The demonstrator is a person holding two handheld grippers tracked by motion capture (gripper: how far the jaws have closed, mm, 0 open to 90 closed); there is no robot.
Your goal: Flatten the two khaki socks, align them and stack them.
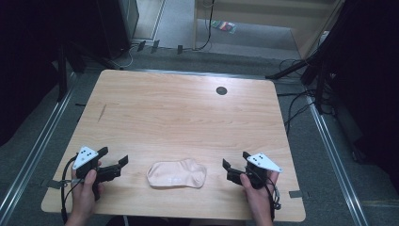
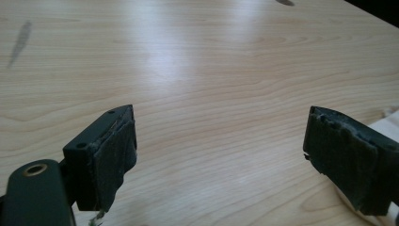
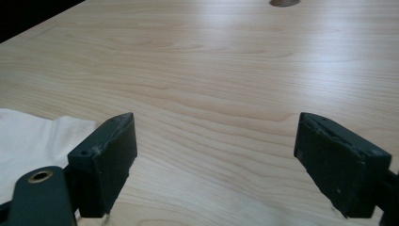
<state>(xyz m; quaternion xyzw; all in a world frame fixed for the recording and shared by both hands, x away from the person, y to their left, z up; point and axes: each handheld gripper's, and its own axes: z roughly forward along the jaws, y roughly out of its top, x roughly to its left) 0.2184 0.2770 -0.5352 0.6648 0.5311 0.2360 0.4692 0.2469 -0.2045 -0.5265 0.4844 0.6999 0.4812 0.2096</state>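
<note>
Nearest the front edge we see 2 hands coming in from below, each w/ a gripper. Left gripper (image 1: 114, 161) sits over the table's near-left part, jaws spread wide, nothing between them; in the left gripper view (image 2: 221, 155) just bare wood shows in the gap. Right gripper (image 1: 235, 165) is over the near-right part, jaws likewise wide apart & empty; the right gripper view (image 3: 214, 160) shows bare wood between the pads. Between the 2 grippers, apart from both, lies a pale pink sock (image 1: 177, 173), flat on the table (image 1: 188, 113), lengthwise left-to-right. Its edge peeks in at the right of the left gripper view (image 2: 388, 120) & at the left of the right gripper view (image 3: 33, 136). Farther back, a dark round hole (image 1: 221, 90) near the far edge; beyond the table, grey floor w/ cables (image 1: 291, 103).
</note>
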